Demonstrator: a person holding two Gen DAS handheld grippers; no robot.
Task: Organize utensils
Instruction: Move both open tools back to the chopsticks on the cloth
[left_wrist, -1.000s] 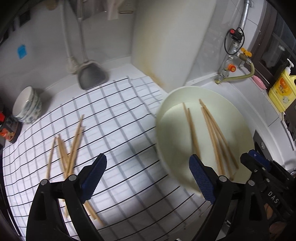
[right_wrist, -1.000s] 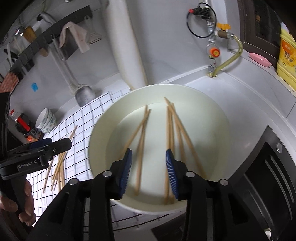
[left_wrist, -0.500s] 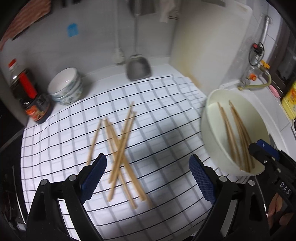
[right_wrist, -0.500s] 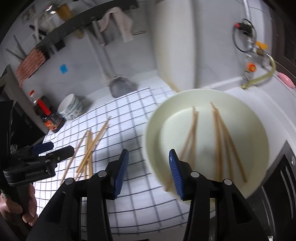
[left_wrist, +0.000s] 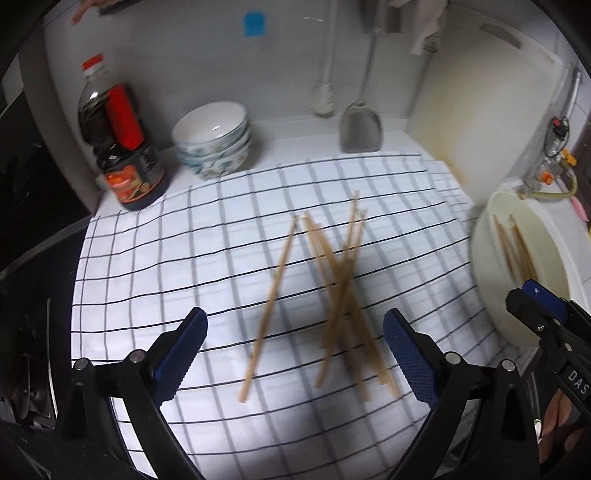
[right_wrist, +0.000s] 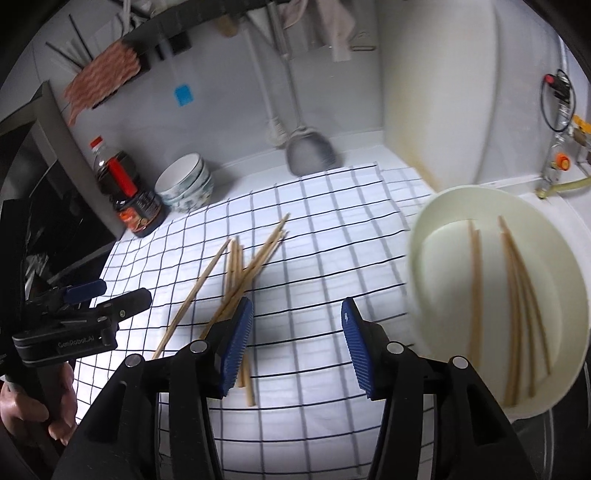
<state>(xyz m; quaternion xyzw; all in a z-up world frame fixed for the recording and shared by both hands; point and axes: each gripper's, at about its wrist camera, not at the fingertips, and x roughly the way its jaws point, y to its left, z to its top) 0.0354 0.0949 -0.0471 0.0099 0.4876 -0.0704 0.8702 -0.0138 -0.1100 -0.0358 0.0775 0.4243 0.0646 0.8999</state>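
Several wooden chopsticks (left_wrist: 340, 291) lie crossed in a loose pile on a white checked cloth (left_wrist: 184, 236); the same pile (right_wrist: 240, 273) shows in the right wrist view. More chopsticks (right_wrist: 513, 295) rest inside a cream basin (right_wrist: 443, 221) at the right. My left gripper (left_wrist: 295, 347) hangs over the pile, its jaws opening wide with nothing gripped. My right gripper (right_wrist: 295, 343) hovers above the cloth between pile and basin, jaws opening, nothing between the pads. The left gripper (right_wrist: 85, 306) also appears at the left of the right wrist view, held by a hand.
A dark sauce bottle (left_wrist: 118, 136) and stacked bowls (left_wrist: 214, 136) stand at the back left. A metal spatula (left_wrist: 360, 125) hangs by the wall, a white cutting board (left_wrist: 480, 110) leans at the back right. A dark stove edge (right_wrist: 44, 206) borders the cloth's left.
Both grippers swung left from over the basin to over the cloth and the chopstick pile. The right jaws have spread wider. The basin now sits at the right edge of both views.
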